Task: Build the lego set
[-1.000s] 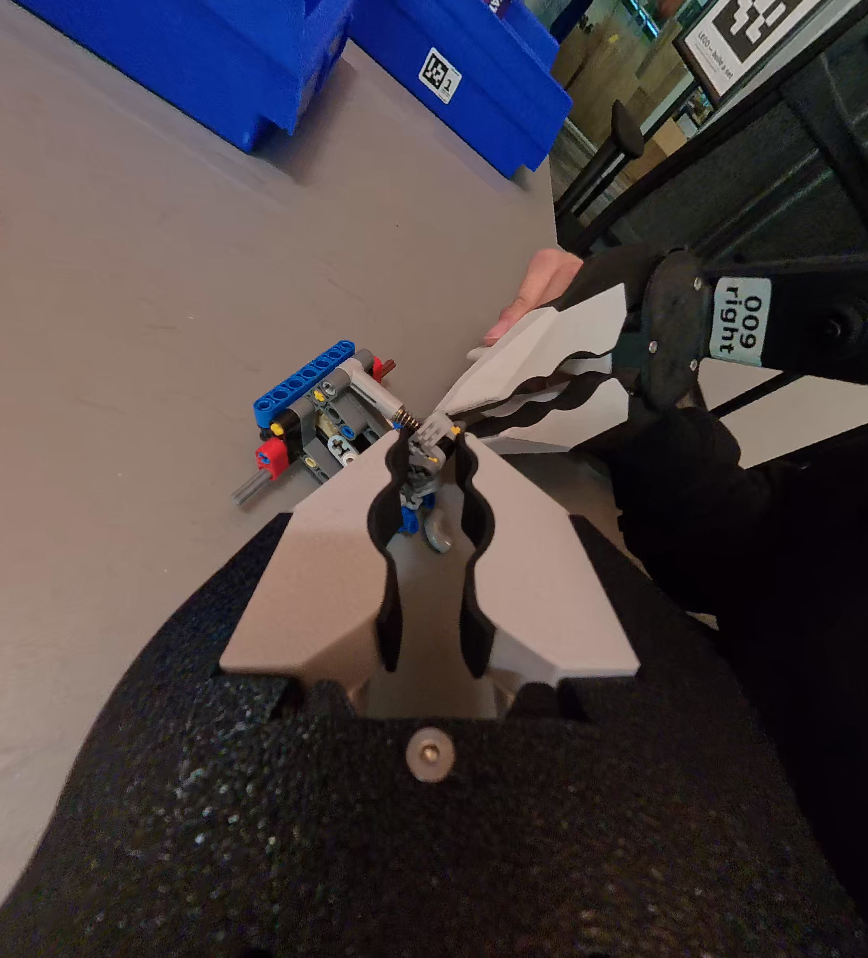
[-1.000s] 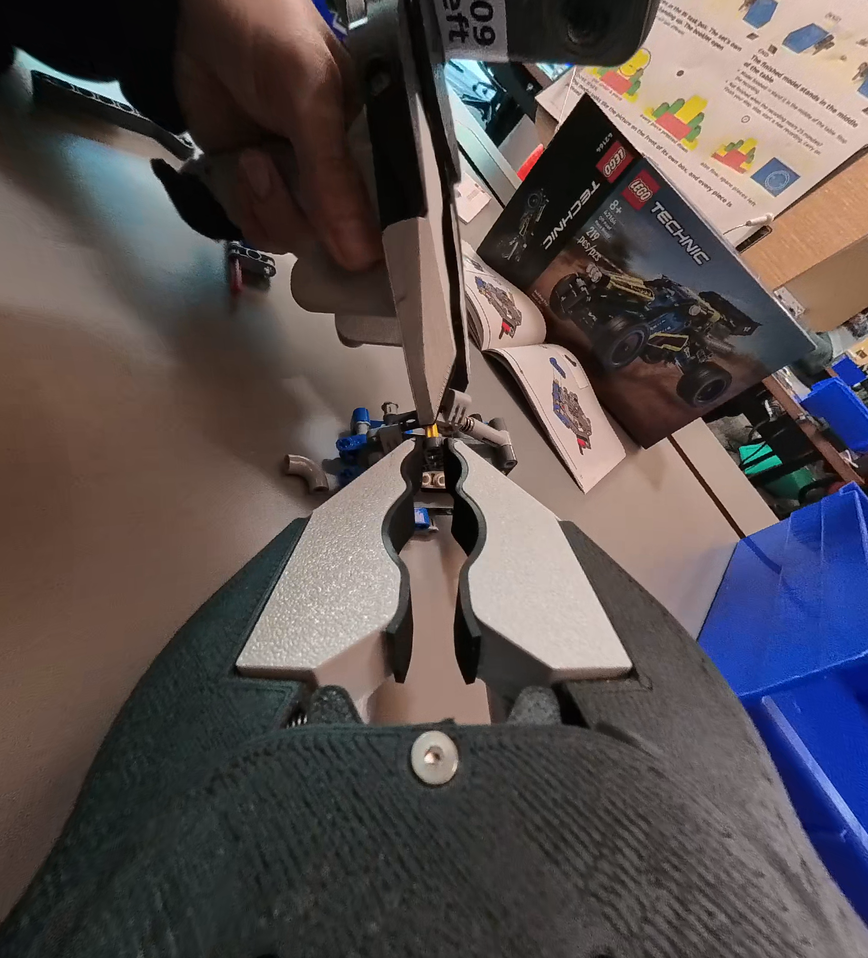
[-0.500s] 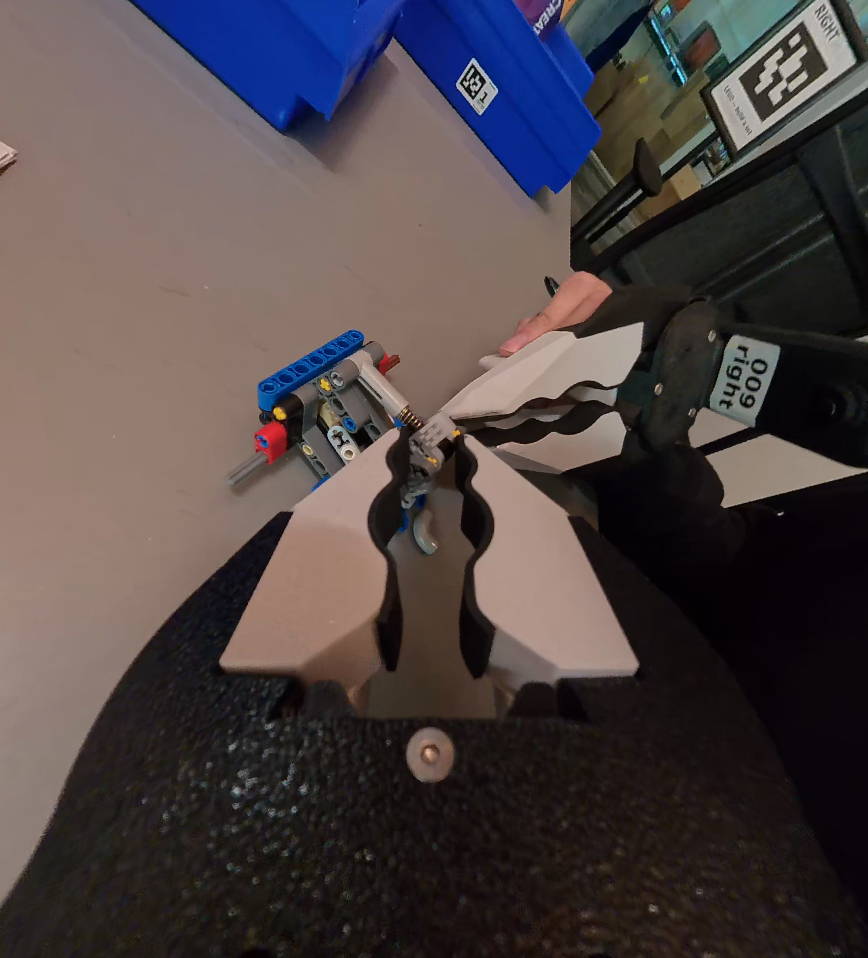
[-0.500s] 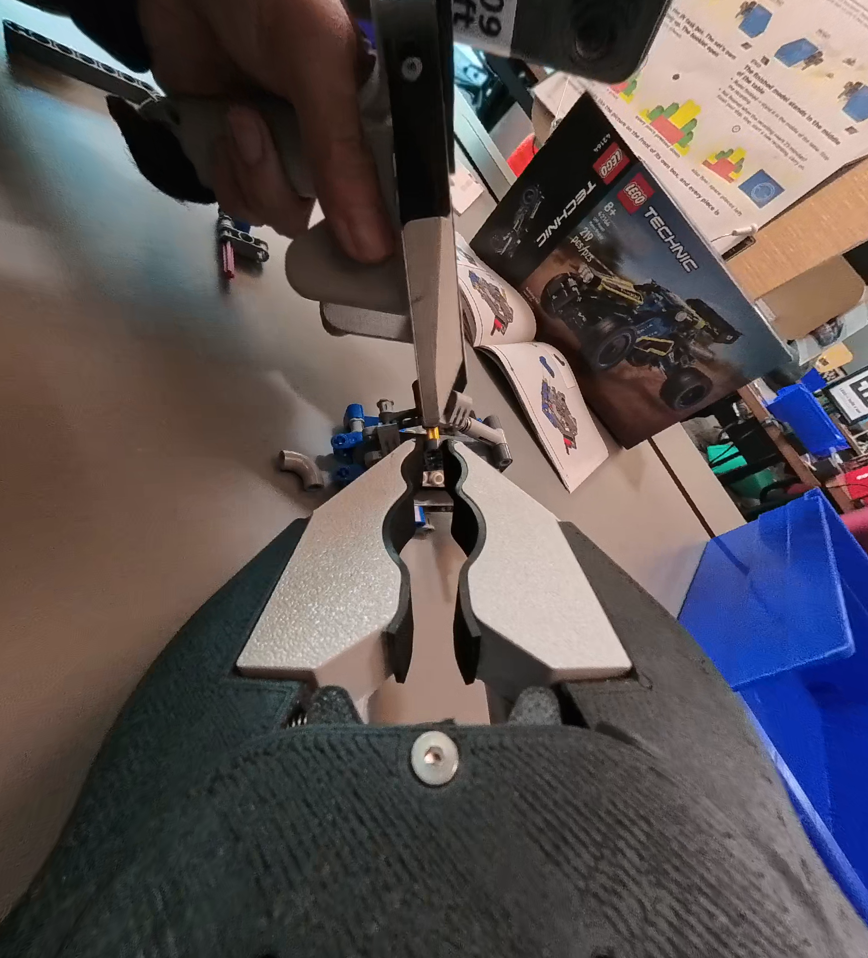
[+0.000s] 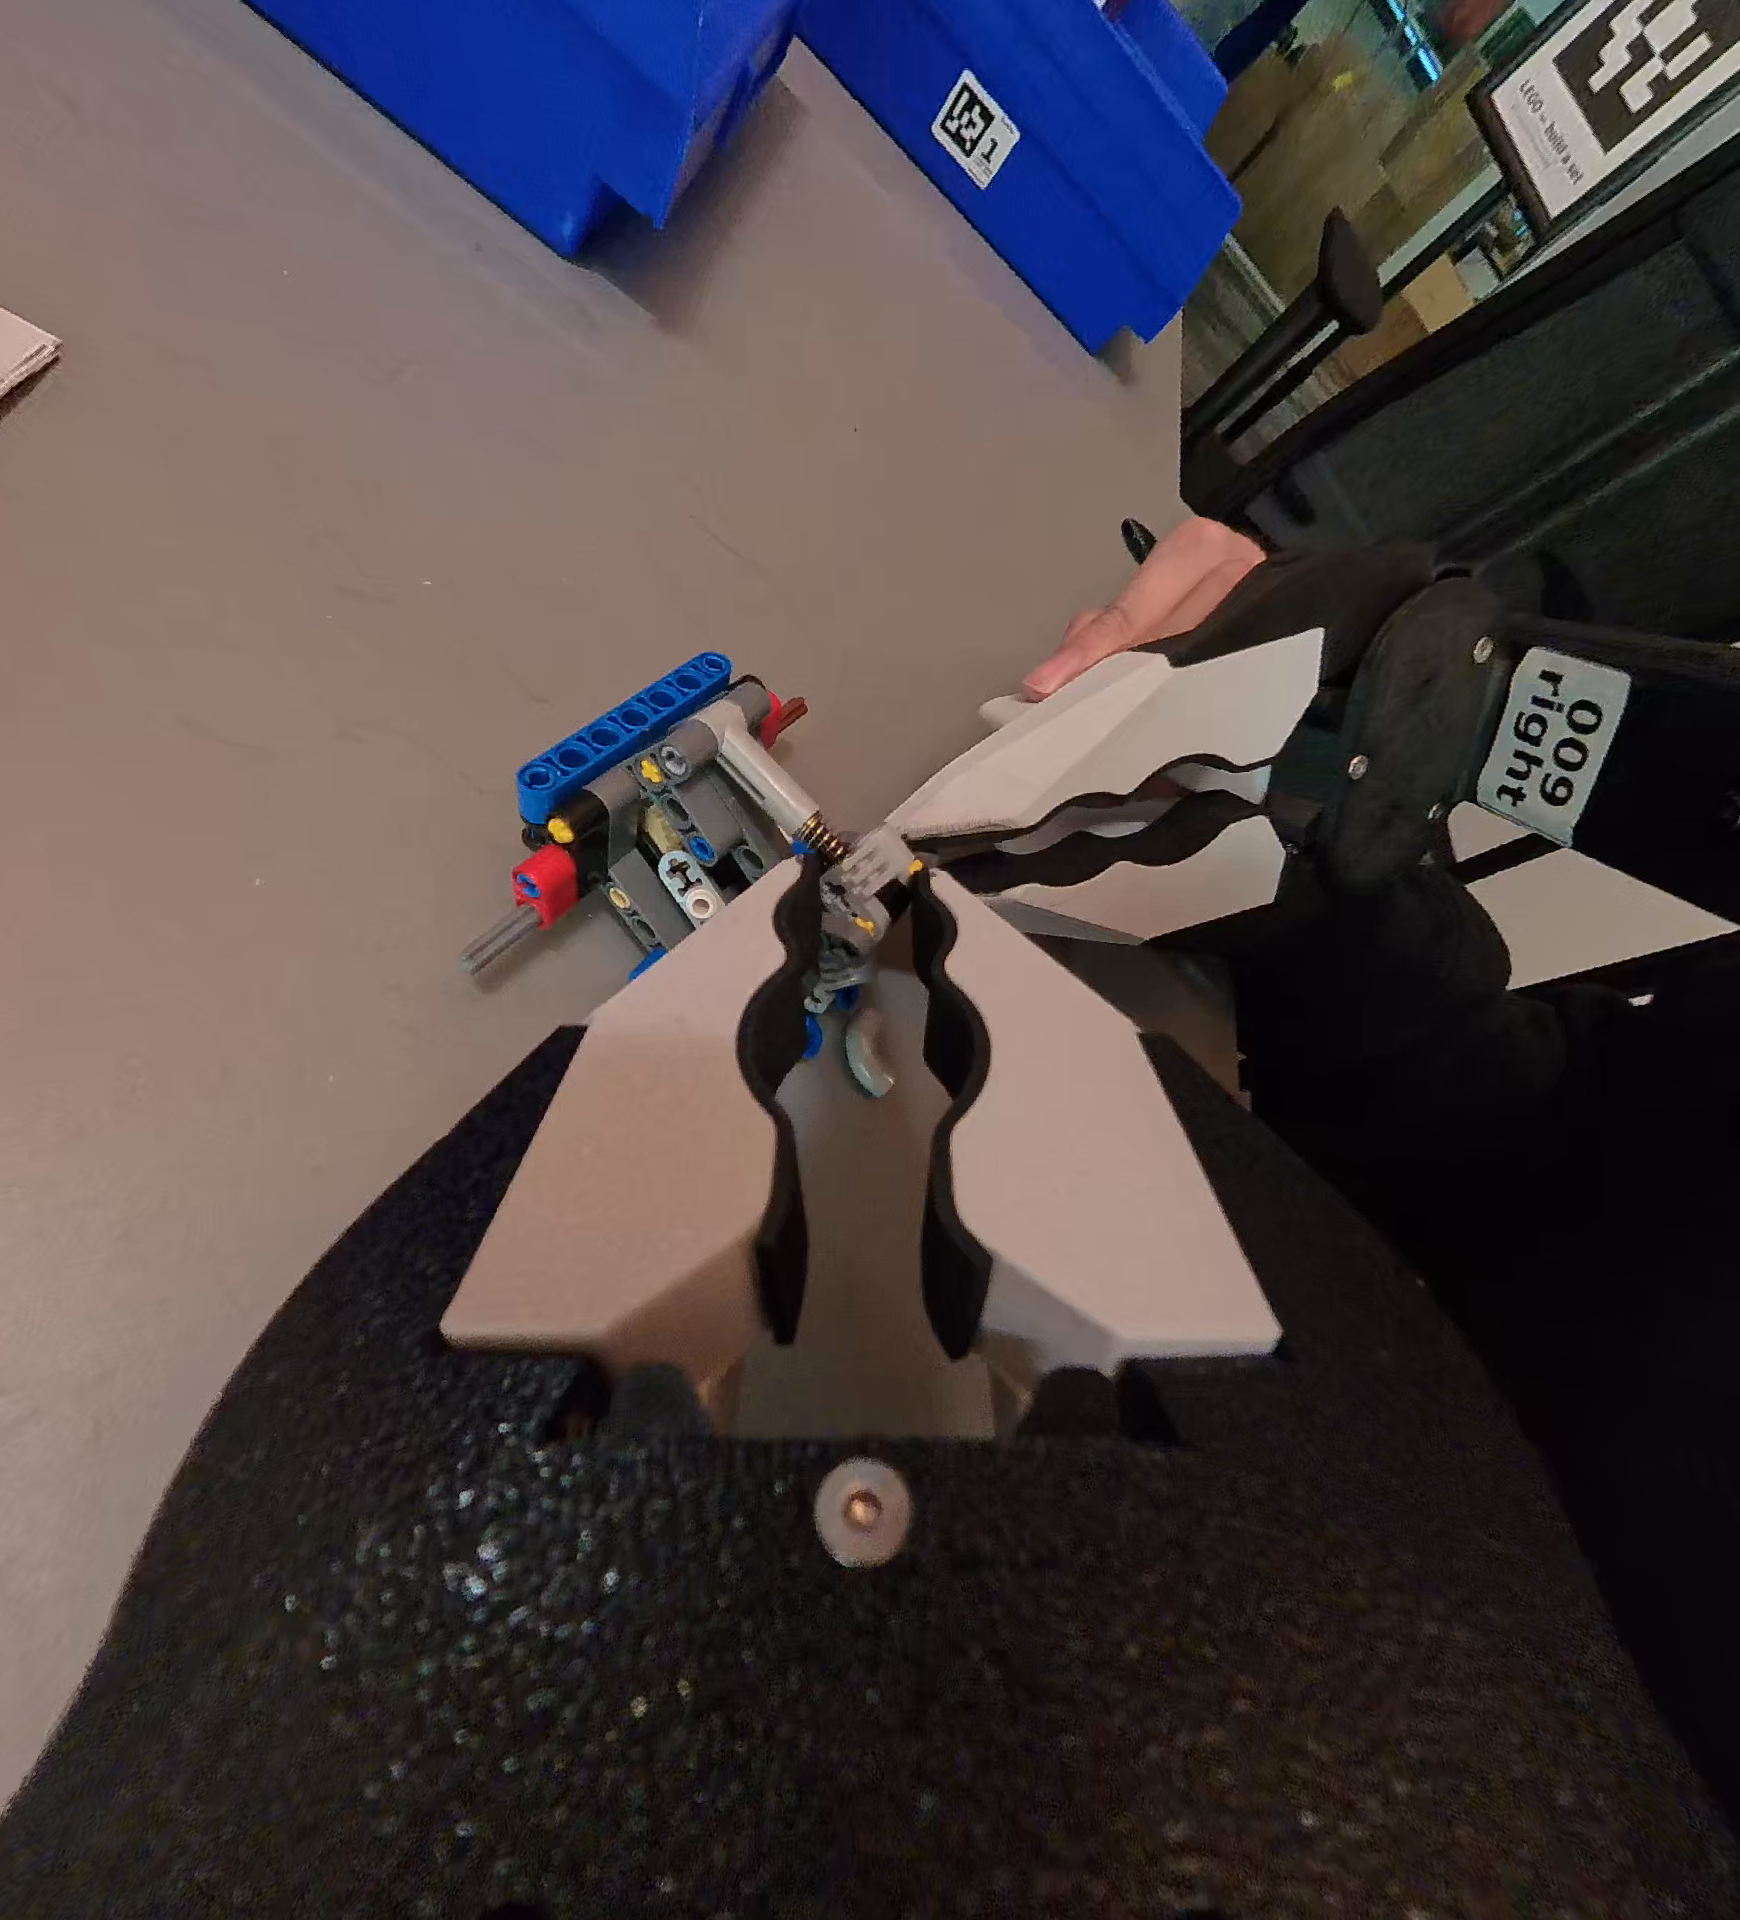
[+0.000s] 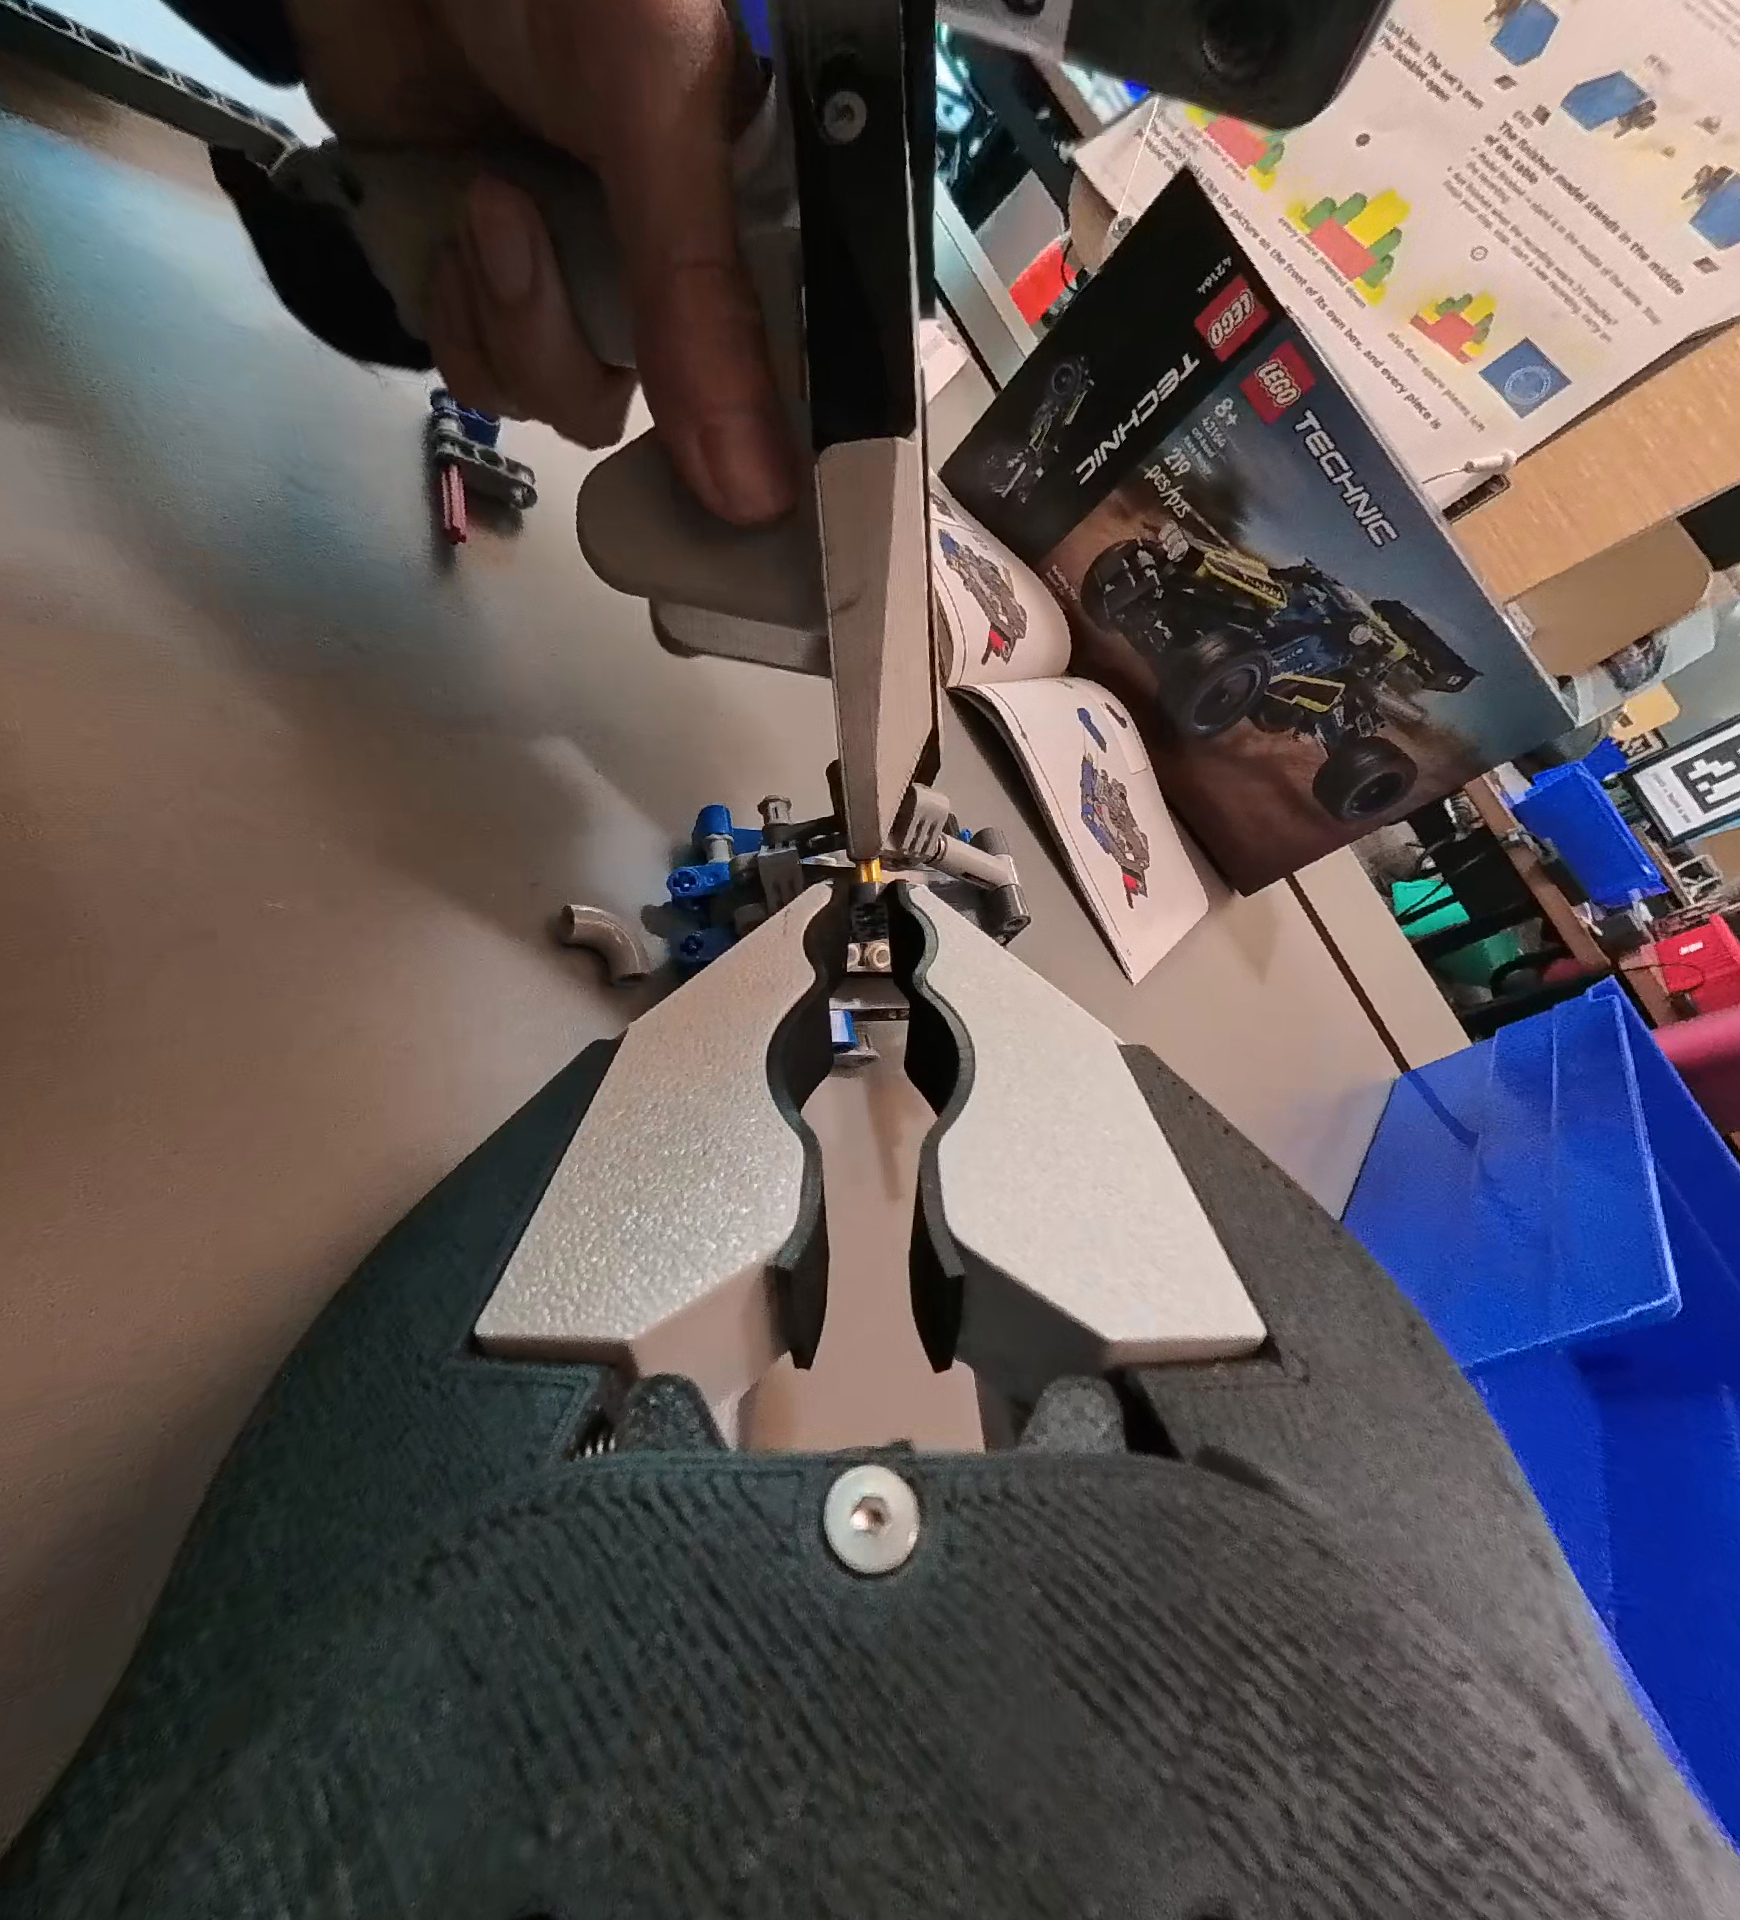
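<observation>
Both grippers pinch one small toy-brick build on a smooth grey tabletop [image 5: 222, 623].

Biggest first: glossy blue plastic bins [image 5: 1001, 156] at table's far edge, printed cardboard toy box [image 6: 1261, 540] w/ open paper booklet [image 6: 1084, 790] seen in right view only. Knobbly multicolour plastic brick assembly [image 5: 658, 821], blue holed beam on top, lies mid-table. Left gripper [image 5: 861, 904], grey wedge fingers w/ wavy black pads, comes in steeply, clamped on assembly's light-grey end piece. Right gripper [image 6: 866, 920] comes in low, fingers nearly together, pinching a dark ribbed part beside a yellow pin [image 6: 868, 871]. Loose grey elbow tube [image 6: 601, 940] nearby.
</observation>
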The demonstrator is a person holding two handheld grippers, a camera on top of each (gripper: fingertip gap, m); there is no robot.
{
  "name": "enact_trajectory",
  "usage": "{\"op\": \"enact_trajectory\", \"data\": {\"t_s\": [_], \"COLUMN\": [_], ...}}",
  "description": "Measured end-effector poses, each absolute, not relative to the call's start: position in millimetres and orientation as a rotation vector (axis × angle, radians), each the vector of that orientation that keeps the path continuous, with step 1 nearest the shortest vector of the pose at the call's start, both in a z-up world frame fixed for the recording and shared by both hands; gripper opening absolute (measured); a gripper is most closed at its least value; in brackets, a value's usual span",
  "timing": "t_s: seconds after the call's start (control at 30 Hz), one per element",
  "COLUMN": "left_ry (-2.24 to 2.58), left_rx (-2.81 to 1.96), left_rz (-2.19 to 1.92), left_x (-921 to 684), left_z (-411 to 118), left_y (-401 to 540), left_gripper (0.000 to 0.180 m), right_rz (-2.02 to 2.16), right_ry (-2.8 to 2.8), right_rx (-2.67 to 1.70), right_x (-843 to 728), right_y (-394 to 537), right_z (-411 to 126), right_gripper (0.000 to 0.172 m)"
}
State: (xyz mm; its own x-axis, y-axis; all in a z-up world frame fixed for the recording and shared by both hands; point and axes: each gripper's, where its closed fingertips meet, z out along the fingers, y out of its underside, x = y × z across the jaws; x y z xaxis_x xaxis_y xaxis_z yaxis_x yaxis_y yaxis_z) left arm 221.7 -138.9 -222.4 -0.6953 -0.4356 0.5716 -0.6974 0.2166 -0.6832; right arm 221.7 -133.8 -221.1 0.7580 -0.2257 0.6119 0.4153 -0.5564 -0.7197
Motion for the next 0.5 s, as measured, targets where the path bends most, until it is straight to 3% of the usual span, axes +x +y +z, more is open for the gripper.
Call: {"op": "enact_trajectory", "data": {"t_s": [0.5], "left_ry": [-2.376], "left_rx": [0.83], "left_rz": [1.551], "left_x": [221.8], "left_z": [-223.1], "left_y": [-138.8], "left_gripper": [0.014], "right_rz": [-0.667], "right_ry": [-0.052], "right_rx": [-2.012], "right_x": [221.7], "right_y": [-133.1], "right_z": [-222.0], "right_gripper": [0.004]}}
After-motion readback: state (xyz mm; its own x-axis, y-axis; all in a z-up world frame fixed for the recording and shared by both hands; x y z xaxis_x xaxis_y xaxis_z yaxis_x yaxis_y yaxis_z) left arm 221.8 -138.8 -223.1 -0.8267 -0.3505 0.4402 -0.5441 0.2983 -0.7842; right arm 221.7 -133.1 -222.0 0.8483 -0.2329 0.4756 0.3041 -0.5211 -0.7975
